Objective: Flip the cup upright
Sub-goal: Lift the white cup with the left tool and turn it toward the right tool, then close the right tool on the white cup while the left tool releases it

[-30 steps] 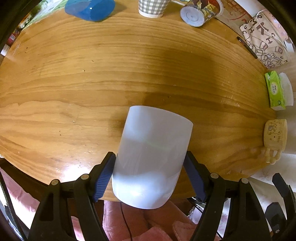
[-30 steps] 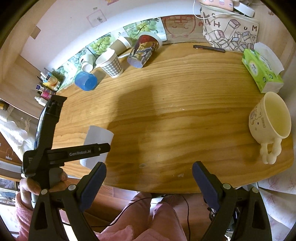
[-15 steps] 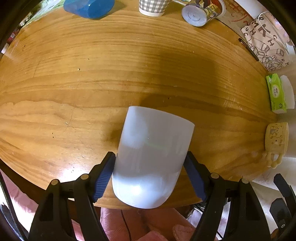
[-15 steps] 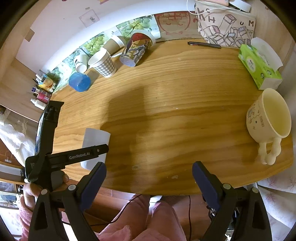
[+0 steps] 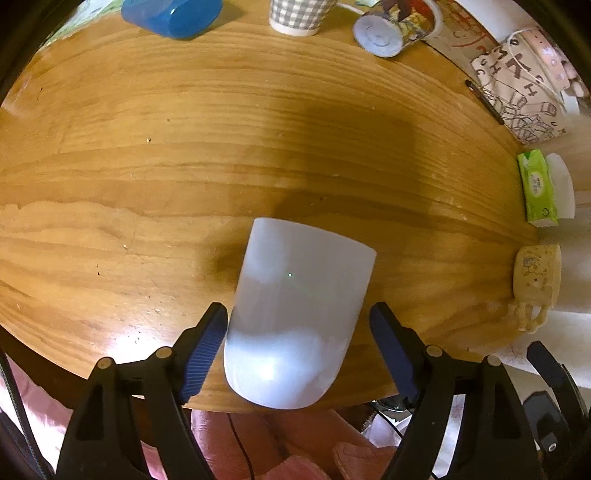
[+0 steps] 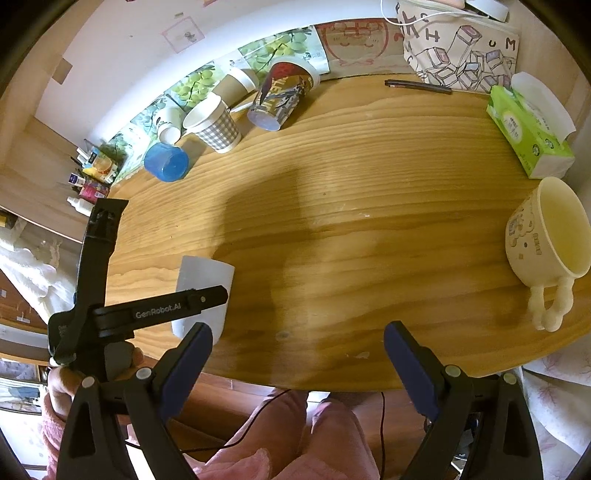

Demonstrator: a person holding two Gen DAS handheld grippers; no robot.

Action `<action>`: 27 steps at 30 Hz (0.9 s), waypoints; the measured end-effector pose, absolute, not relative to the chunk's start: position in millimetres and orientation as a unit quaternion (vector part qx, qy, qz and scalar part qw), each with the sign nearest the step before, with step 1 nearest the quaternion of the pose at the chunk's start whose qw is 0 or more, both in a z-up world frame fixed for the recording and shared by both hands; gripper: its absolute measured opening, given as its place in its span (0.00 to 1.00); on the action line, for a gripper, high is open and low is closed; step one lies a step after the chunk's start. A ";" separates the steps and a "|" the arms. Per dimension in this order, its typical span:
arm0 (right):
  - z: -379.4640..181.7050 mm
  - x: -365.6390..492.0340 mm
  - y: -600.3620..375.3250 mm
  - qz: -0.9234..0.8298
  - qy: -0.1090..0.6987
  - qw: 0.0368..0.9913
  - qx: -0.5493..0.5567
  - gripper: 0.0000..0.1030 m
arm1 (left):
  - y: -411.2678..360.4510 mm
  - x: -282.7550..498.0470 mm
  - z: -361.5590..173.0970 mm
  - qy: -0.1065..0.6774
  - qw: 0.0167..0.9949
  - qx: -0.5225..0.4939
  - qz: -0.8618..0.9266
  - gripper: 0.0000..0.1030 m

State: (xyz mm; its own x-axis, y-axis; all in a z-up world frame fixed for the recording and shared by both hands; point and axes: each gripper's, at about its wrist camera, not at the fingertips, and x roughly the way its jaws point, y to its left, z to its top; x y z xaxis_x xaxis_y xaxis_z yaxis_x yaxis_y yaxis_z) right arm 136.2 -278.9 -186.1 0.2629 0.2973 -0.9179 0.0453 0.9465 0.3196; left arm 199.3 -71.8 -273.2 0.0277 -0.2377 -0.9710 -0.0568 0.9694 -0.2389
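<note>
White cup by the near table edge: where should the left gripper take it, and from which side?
Take the white cup across its side wall, around mid-height, coming in level from the near edge of the table. The wall is smooth, handle-free and slightly tapered, so either flank probably suits. The left gripper already straddles it; a gap shows at one of the fingers.

From the left wrist we look steeply down over the near edge of the table (image 5: 155, 155), so close to the white cup (image 5: 295, 314) that it fills the lower middle. From the right wrist we sit higher and further back, facing across the table (image 6: 369, 229) toward the wall. Both views share that cup (image 6: 201, 273), the blue cup (image 5: 171, 14) (image 6: 166, 162), the tissue pack (image 5: 537, 192) (image 6: 528, 133) and the cream mug (image 5: 535, 273) (image 6: 546, 232).
</note>
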 end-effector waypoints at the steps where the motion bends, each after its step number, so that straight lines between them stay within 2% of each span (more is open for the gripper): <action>1: -186.2 136.8 -279.0 0.081 0.602 0.781 0.146 0.92 | -71.6 199.4 -270.4 0.693 0.710 -0.105 -0.068 0.80; 11: -185.4 141.6 -273.1 0.078 0.597 0.781 0.167 0.92 | -65.7 192.1 -239.8 0.649 0.747 -0.098 -0.110 0.80; 17: -184.0 144.7 -263.3 0.079 0.584 0.787 0.180 0.92 | -39.3 184.2 -208.8 0.578 0.799 -0.114 -0.121 0.80; 27: -183.8 144.0 -224.1 0.080 0.519 0.828 0.195 0.92 | 8.5 171.5 -172.8 0.461 0.877 -0.102 -0.086 0.80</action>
State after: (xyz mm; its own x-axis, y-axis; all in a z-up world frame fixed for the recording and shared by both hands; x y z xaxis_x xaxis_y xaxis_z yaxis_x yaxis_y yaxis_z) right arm 144.0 -224.1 -183.8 0.4479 0.3351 -0.8289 0.0703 0.9110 0.4063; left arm 171.5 8.5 -172.8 0.5601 -0.2446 -0.7915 0.0569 0.9645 -0.2578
